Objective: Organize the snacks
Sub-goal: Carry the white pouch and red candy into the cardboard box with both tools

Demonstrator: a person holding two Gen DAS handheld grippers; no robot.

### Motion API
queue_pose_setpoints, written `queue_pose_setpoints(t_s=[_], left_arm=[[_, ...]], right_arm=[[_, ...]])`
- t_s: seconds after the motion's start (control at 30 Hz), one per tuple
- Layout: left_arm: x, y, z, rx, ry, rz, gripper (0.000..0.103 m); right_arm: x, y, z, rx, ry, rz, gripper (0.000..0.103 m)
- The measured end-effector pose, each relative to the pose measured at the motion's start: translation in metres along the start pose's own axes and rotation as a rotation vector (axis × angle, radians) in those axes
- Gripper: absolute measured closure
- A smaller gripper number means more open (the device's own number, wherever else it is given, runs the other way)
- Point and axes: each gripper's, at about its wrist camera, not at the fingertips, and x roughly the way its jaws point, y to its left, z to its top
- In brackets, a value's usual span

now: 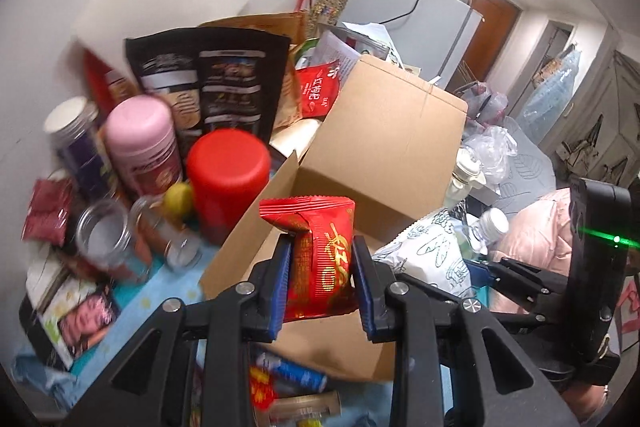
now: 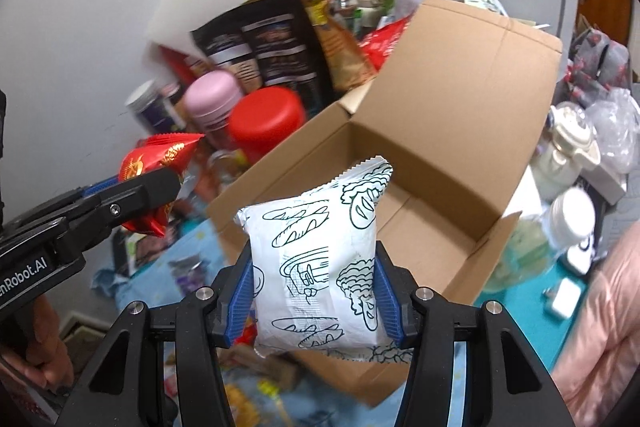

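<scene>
My left gripper (image 1: 320, 275) is shut on a red snack packet with gold print (image 1: 320, 259) and holds it above the near-left edge of an open cardboard box (image 1: 380, 131). My right gripper (image 2: 316, 291) is shut on a white snack packet with dark green bread drawings (image 2: 316, 259) and holds it above the box's front wall (image 2: 256, 187). The box's inside (image 2: 432, 227) looks empty. The white packet also shows in the left wrist view (image 1: 428, 259), right of the red one. The left gripper with the red packet (image 2: 156, 163) shows at the left of the right wrist view.
Left of the box stand a red canister (image 1: 228, 179), a pink canister (image 1: 144, 143), glass jars (image 1: 104, 235) and a black snack bag (image 1: 212, 83). Loose packets lie on the blue cloth (image 1: 132, 323). A white kettle (image 2: 568, 143) and jars (image 2: 568, 211) stand right of the box.
</scene>
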Motion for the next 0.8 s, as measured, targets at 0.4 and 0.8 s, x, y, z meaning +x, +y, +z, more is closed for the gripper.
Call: queue_pose_setpoints(t_s=[0.4, 0.8], left_arm=[[0.099, 0.005, 0.012, 0.048, 0.116, 0.019, 0.074], [0.163, 0.006, -0.003, 0.075, 0.230, 0.072, 0.074]], right_arm=[[0.062, -0.016, 0.029, 0.032, 0.066, -0.110, 0.050], [0.112, -0.033, 0.016, 0.041, 0.159, -0.190, 0.050]])
